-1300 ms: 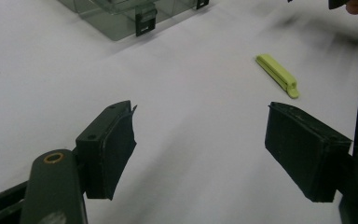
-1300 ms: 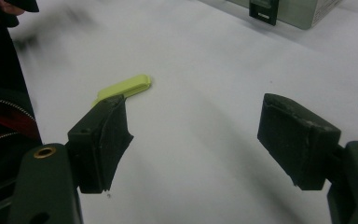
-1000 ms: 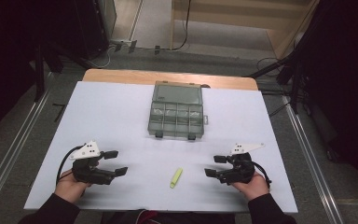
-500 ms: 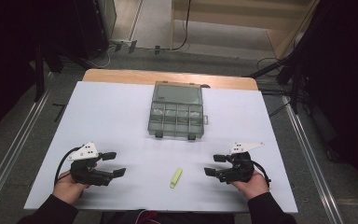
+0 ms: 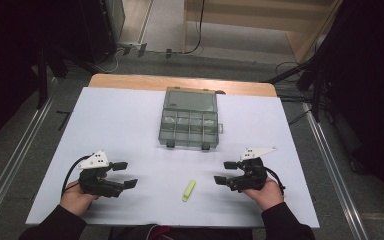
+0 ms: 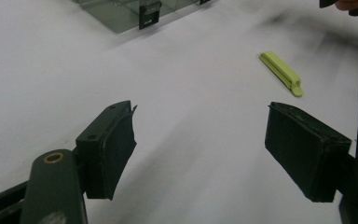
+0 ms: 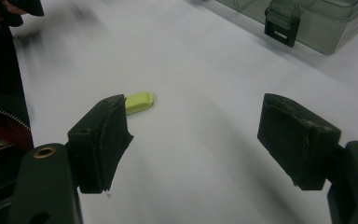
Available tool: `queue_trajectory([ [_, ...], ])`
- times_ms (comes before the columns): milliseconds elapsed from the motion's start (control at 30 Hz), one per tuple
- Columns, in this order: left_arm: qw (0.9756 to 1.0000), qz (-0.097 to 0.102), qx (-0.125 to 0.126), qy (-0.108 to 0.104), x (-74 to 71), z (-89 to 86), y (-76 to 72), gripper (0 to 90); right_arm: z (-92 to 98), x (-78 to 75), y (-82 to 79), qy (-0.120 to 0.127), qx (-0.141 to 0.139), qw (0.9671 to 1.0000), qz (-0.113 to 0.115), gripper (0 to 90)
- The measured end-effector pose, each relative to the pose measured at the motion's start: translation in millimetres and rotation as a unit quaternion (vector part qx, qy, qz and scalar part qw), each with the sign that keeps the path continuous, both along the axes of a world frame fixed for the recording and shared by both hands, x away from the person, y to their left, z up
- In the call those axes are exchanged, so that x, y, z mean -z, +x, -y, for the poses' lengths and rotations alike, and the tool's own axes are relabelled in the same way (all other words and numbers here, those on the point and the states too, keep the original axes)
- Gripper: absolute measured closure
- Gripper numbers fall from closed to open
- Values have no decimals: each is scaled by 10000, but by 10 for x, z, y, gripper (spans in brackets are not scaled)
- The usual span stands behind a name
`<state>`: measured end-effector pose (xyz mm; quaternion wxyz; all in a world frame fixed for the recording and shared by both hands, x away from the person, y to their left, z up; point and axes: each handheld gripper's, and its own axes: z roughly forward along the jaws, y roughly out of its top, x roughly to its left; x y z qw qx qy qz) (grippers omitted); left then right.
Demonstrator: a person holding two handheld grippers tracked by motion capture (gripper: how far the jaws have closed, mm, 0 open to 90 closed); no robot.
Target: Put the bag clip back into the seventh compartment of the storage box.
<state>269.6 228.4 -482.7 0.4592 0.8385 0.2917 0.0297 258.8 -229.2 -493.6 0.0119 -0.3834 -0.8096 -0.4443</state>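
Small yellow-green plastic clip [image 5: 189, 190] flat on white table sheet [image 5: 130, 115], near front edge, between the 2 grippers.

High view: long axis running near-far, tilted slightly right at far end. Left gripper [image 5: 122, 174] well apart on clip's left, jaws spread, gripping nothing. Right gripper [image 5: 223, 172] on clip's right, jaws likewise spread and bare, somewhat nearer the clip than the left one. Translucent grey plastic compartment box [image 5: 189, 124] farther back at centre, lid raised, 2 dark latches at its front wall, well apart from clip. Bare sheet all round the clip, open room from either side; front edge of sheet close behind it.

Left gripper view: 2 black padded jaws wide apart, nothing between. Clip [image 6: 281, 73] ahead and to the right, lying diagonally, well apart from jaws. Box corner with latch [image 6: 148, 13] at top. Bare sheet between.

Right gripper view: jaws wide apart, nothing held. Clip [image 7: 138, 102] peeking past the left-hand jaw's tip, partly hidden by it, near. Box latch [image 7: 281, 24] upper right, well apart.

Judgement: right gripper better placed for pickup; needs swing toward clip and jaws across its short width.
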Motion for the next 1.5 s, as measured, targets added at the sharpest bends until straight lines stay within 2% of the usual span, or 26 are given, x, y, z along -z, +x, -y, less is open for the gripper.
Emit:
queue_trajectory([
  [367,10000,8,-28,81,3,-1,-1,234,-105,-30,90,-36,-137,9999,36,249],
  [500,10000,8,-45,33,-1,-12,3,234,-162,-36,111,-68,-197,9998,18,249],
  [867,10000,-21,-10,59,3,-5,2,235,-303,-43,165,-129,-349,9993,6,249],
  [1000,10000,-23,-8,57,6,-1,2,234,-361,-58,183,-230,-406,9989,-16,249],
  [1167,10000,-22,5,51,7,0,6,234,-433,-71,198,-367,-579,9976,-59,249],
  [1233,10000,-14,11,55,5,-2,3,234,-474,-94,201,-550,-725,9958,19,249],
  [1333,10000,-28,-1,52,4,-4,3,234,-488,-113,214,-527,-835,9951,19,250],
  [1367,10000,-28,-2,57,4,-4,5,234,-502,-140,233,-560,-997,9934,11,249],
  [1400,10000,-28,-2,57,4,-4,5,234,-502,-140,233,-560,-997,9934,11,249],
  [1500,10000,-27,0,58,4,-5,4,234,-558,-203,263,-673,-1308,9891,89,250],
])
